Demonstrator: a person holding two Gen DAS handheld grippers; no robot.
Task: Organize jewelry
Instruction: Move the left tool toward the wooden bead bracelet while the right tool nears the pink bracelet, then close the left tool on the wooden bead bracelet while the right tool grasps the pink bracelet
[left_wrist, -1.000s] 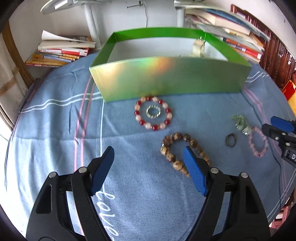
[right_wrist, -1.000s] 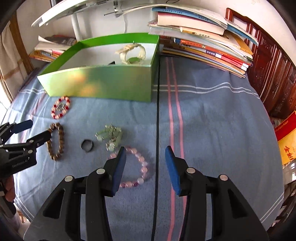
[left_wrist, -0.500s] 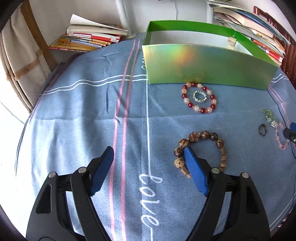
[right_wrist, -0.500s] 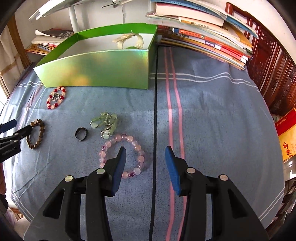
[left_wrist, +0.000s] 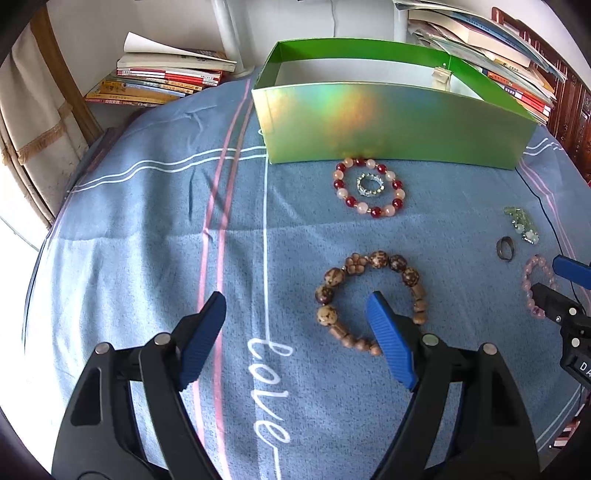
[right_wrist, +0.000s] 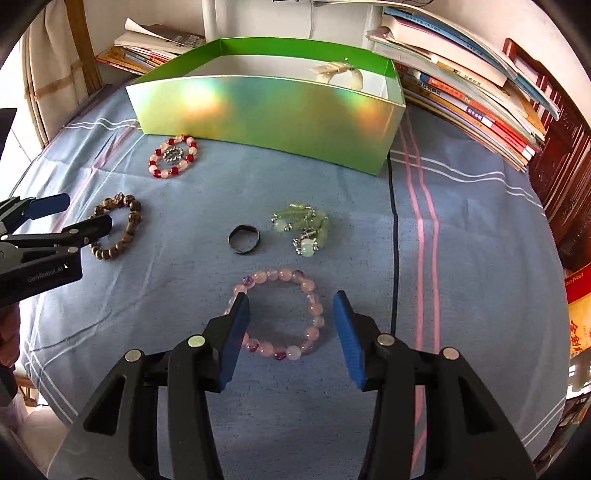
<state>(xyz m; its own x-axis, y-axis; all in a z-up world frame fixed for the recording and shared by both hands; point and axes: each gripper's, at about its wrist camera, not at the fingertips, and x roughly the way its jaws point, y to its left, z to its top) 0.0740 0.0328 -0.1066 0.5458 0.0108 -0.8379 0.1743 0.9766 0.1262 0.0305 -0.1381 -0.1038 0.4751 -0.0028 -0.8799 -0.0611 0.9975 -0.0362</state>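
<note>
Brown bead bracelet (left_wrist: 369, 299) left on surface, under spread left gripper (left_wrist: 295, 314) | pink bracelet (right_wrist: 282, 314) between spread right gripper (right_wrist: 291, 314) fingers | advice: lower, pinch one bead strand, lift to green box (right_wrist: 266, 110).

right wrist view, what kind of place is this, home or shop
Probably a home, perhaps a bedroom or study: the jewelry lies on a blue striped cloth like a bedsheet, loose stacks of books sit behind the green box, and carved wooden furniture stands at the right.
</note>
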